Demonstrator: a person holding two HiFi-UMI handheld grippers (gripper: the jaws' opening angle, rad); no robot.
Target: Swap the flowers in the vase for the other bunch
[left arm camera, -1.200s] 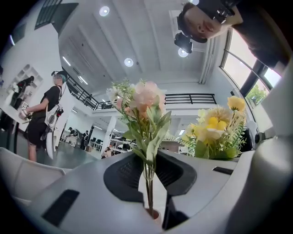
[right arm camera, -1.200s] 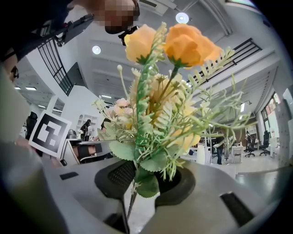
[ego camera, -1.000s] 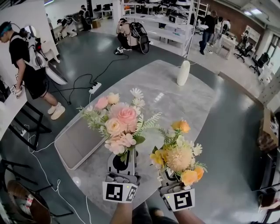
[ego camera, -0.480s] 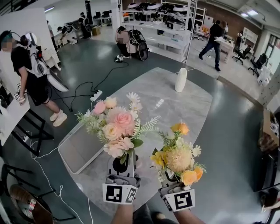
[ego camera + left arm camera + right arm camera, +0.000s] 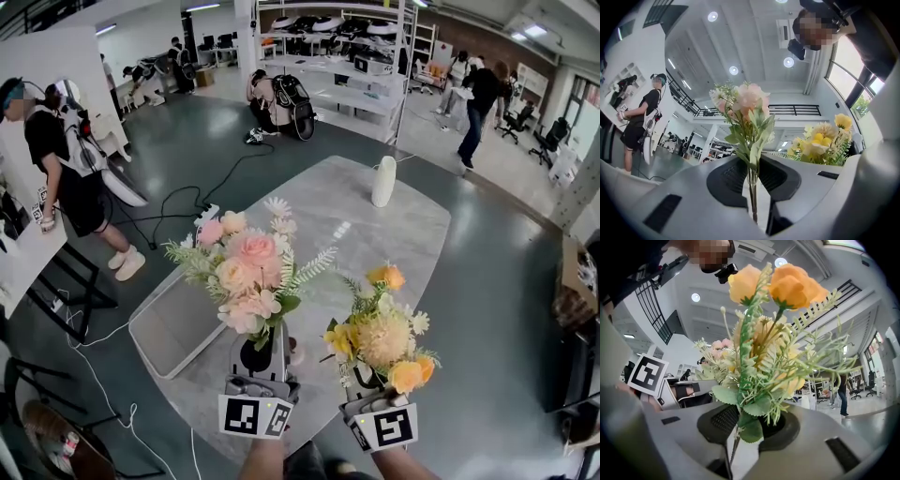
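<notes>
My left gripper [image 5: 262, 352] is shut on the stems [image 5: 753, 194] of a pink and cream bunch [image 5: 246, 277], held upright low over the near end of the grey marble table [image 5: 319, 202]. To its right, my right gripper [image 5: 367, 377] is shut on the stems [image 5: 732, 446] of a yellow and orange bunch [image 5: 384, 336], also upright. The two bunches stand side by side, close together. A white vase [image 5: 382, 181] stands at the table's far end, well beyond both grippers, with no flowers showing in it.
A flat grey tray [image 5: 176, 323] lies on the table's left edge. Black chairs [image 5: 56, 281] and floor cables [image 5: 178, 202] are to the left. A person [image 5: 61, 159] stands at the far left, others by shelving [image 5: 328, 56] at the back.
The pink bunch has risen slightly with my left gripper. The right gripper and its yellow bunch have held still. A person at the back has walked on.
</notes>
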